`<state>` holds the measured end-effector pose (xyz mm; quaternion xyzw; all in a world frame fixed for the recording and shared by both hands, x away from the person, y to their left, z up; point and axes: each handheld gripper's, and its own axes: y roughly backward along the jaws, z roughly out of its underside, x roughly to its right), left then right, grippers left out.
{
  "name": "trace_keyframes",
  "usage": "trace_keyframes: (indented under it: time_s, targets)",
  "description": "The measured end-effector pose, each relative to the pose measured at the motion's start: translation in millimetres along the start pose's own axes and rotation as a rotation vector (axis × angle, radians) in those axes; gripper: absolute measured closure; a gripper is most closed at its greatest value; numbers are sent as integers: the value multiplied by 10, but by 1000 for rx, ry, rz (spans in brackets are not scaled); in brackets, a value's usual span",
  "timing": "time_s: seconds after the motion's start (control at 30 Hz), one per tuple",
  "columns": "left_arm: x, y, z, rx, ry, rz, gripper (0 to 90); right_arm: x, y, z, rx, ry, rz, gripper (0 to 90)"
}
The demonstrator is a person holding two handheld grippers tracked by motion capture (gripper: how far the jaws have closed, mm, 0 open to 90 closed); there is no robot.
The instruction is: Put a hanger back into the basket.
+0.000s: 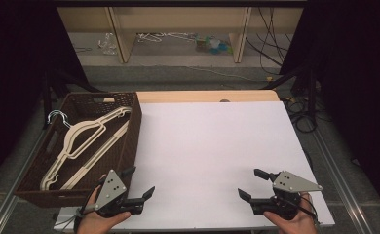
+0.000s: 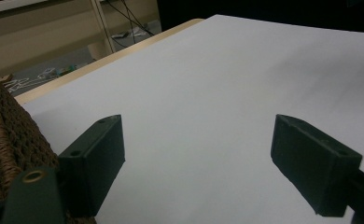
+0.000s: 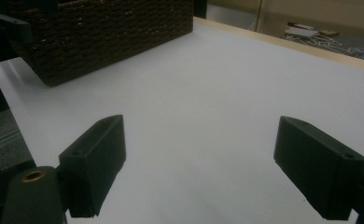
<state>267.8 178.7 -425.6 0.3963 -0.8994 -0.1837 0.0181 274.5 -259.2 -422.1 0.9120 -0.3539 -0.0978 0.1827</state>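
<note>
Both the left gripper (image 1: 138, 183) and right gripper (image 1: 253, 184) gape empty; the light, stiff, slippery hangers (image 1: 83, 141) in the basket (image 1: 132, 131) probably grip best at a shoulder bar.

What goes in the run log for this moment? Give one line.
left gripper: open, empty, beside basket | right gripper: open, empty | hangers: in basket | table: bare

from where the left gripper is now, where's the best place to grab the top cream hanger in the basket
Probably the straight sloping arm of the top cream hanger, taken from above. It lies flat across the others in the wicker basket, so its thin bar is exposed upward, while the basket's walls block any sideways approach. The open left gripper sits just beside the basket's near right corner.
</note>
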Motion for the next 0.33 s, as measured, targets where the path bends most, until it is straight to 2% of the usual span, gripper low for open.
trace_keyframes:
  time_s: [0.33]
  targets:
    - [-9,-11,8,-4,6,2,175,-4,-4,6,-16,7,5,177]
